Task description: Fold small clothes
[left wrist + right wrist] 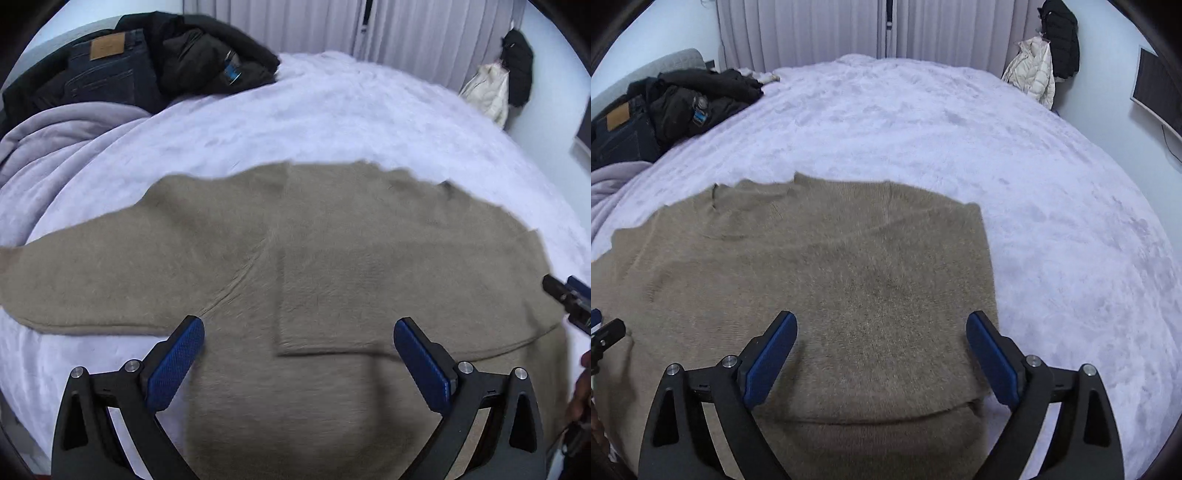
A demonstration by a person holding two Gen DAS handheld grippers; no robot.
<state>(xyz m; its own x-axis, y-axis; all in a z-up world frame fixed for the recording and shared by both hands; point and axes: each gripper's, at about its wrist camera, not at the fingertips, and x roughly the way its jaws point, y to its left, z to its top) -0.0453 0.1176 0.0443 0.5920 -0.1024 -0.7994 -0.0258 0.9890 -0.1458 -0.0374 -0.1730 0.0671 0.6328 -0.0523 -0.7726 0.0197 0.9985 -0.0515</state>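
Bed w/ pale fluffy cover fills both views; tan knit sweater lies flat on its near part, right side already folded inward, left sleeve spread out toward bed's left edge. Dark clothes pile sits far left, well apart.

Next, prob: fold left sleeve in. Grab near cuff & shoulder seam, lift low, lay across body so edges line up, then smooth. Knit looks soft, thick, slightly fuzzy; few creases.

Left gripper jaws apart, nothing between. Right gripper jaws wide apart too, above sweater, holding nothing.
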